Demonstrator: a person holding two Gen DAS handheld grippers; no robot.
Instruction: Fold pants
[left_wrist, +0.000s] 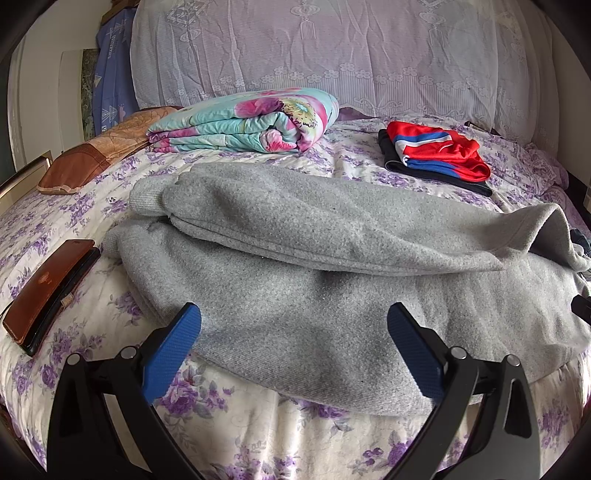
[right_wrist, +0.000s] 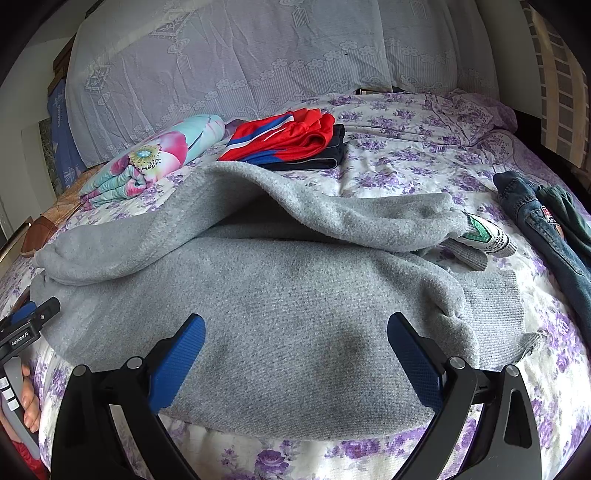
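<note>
Now, with left gripper (left_wrist: 293, 347) and right gripper (right_wrist: 295, 354) jaws spread empty, pinch grey pants (right_wrist: 288, 295) near lower edge, fold evenly upward.

The only legible text is "GenRobot.AI", printed in white on the black body of the left tongs (right_wrist: 29, 317), seen at the left edge of the right wrist view. A patch (right_wrist: 549, 215) on the blue jeans (right_wrist: 539, 225) carries lettering too small to read. The white and green label (right_wrist: 480, 230) by the grey pants (right_wrist: 295, 295) shows marks that cannot be made out.
</note>
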